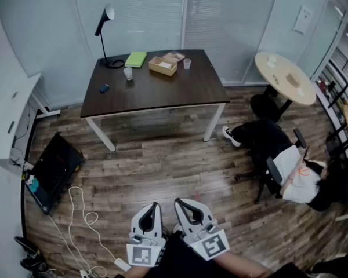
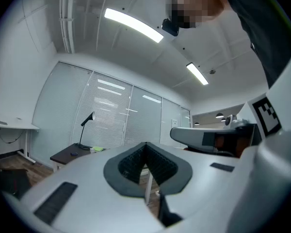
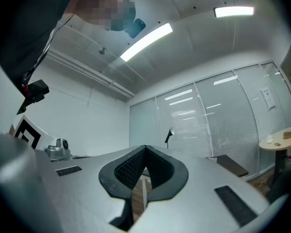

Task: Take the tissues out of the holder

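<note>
**A:** Start at the jaws. What are they doing?

**B:** The left gripper (image 2: 145,145), a grey shell with black ribbed pads, has its jaws pressed together with nothing between them. The right gripper (image 3: 145,149) is the same: closed and empty. Both are held low and side by side, close to the person's body.

**A:** And the task's thing?

**B:** The holder (image 1: 156,69), a light wooden open-topped box, sits on the far part of the dark brown rectangular table (image 1: 162,94) with white legs, well apart from both grippers across the plank floor. The tissues (image 1: 165,65) seem to be the pale patch inside it, though it is too small to be sure.

**A:** So what could go wrong from here?

**B:** First, I'd say arriving with the jaws closed. They would prod the box and not pinch paper. Second, the box looks light. If one gripper pulls and the other doesn't steady it, the whole box may lift or slide.

**A:** Any neighbours to worry about?

**B:** Yes. There is a small clear cup (image 1: 187,63) just beside the box on its right, and another clear cup (image 1: 128,73) near its left. A wide sweep could tip either one. The flat green notebook (image 1: 136,59) and the black desk lamp (image 1: 104,33) stand further left, so they are less exposed.

**A:** And on the way over?

**B:** A loose white cable (image 1: 81,213) loops on the floor at the left. Drifting that way risks snagging a foot.
</note>
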The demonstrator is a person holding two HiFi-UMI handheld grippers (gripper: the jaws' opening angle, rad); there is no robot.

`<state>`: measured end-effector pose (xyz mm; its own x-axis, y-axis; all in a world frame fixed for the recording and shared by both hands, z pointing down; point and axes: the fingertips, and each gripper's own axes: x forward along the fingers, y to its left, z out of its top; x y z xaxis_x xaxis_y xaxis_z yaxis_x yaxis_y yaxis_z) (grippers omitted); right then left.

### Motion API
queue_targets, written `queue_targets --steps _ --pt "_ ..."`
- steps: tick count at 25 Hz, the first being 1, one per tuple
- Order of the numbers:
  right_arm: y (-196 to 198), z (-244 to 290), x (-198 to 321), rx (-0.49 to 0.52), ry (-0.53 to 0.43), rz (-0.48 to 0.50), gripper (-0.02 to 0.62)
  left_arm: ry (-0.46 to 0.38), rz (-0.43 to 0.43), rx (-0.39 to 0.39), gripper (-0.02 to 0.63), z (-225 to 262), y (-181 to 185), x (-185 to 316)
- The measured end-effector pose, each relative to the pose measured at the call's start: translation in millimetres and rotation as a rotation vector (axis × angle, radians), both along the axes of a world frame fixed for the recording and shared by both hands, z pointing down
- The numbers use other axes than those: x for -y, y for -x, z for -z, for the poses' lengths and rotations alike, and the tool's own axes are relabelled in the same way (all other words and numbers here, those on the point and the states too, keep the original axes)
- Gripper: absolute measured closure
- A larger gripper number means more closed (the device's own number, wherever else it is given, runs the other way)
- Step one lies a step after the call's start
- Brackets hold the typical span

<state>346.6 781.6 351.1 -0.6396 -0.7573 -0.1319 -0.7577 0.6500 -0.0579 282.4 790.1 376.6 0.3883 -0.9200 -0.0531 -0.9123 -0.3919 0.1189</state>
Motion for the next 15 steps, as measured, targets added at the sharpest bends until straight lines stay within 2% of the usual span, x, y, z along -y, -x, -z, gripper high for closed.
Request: queue_targets --steps 7,10,15 --pt "16 -9 -4 0.035 0.027 0.013 0.584 -0.021 0.009 0.014 0.609 -2 13 -10" --pt "25 -15 1 0.043 0.044 0.022 0.584 -0.004 0.012 0.016 0.609 -10 22 -10" --pt "36 -22 22 0.006 0.053 -0.017 0.584 0.023 0.014 0.004 0.609 -22 43 10"
